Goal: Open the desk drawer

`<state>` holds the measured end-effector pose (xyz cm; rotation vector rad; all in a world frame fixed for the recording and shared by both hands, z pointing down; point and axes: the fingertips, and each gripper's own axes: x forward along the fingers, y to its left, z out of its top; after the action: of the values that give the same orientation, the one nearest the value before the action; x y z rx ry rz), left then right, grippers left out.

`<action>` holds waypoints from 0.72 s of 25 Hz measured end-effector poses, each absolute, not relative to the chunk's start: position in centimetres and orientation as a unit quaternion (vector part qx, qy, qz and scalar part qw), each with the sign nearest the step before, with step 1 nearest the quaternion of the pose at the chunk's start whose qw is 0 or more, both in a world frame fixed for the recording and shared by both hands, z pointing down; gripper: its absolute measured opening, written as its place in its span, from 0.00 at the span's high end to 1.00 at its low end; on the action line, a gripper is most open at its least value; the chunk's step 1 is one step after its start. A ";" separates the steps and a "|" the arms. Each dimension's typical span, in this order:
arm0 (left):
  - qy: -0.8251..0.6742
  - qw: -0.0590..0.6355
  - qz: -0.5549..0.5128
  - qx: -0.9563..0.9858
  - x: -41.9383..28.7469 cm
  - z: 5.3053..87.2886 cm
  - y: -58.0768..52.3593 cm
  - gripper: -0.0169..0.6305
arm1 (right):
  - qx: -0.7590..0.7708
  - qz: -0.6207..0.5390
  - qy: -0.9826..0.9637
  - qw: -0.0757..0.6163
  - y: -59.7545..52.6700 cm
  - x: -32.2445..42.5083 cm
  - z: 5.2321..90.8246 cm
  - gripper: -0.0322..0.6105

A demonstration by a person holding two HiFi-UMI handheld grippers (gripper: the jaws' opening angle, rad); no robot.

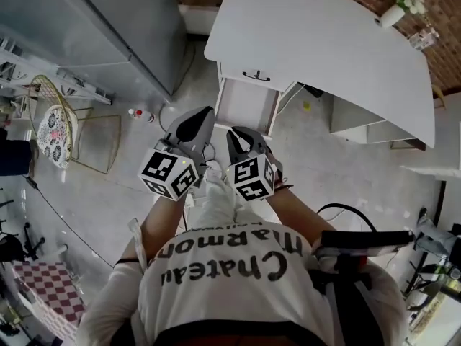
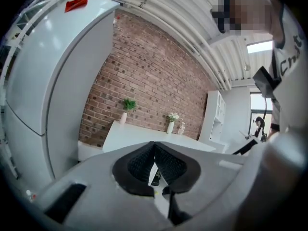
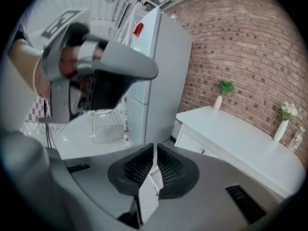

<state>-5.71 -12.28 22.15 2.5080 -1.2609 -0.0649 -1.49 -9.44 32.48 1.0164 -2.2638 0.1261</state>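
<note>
A white desk [image 1: 324, 42] stands against a brick wall. Its upper drawer front carries a black handle [image 1: 256, 76]. Below it a white drawer [image 1: 247, 105] stands pulled out toward me. Both grippers are held close to the person's chest, short of the drawer and touching nothing. My left gripper [image 1: 196, 123] is shut with nothing between its pads, as the left gripper view [image 2: 154, 147] shows. My right gripper [image 1: 242, 138] is shut and empty too, with its jaws [image 3: 154, 152] closed in front of the desk [image 3: 240, 141]. The left gripper [image 3: 108, 69] also shows in the right gripper view.
A tall grey fridge [image 1: 122, 20] stands left of the desk. A wire chair with a patterned cushion [image 1: 52, 125] and a small bottle [image 1: 140, 114] are on the floor at left. Vases [image 1: 395, 11] sit on the desk's far end. A black cable [image 1: 346, 211] lies at right.
</note>
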 end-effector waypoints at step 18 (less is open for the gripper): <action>-0.408 0.149 -0.064 0.898 -2.6 8.7 -8.1 0.95 | 0.508 0.041 -0.852 0.119 -9.0 7.0 9.4 0.91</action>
<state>-2.58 -8.05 8.71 2.5831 -1.1731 -0.1841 7.04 -9.02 9.37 1.4861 -2.4904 0.1213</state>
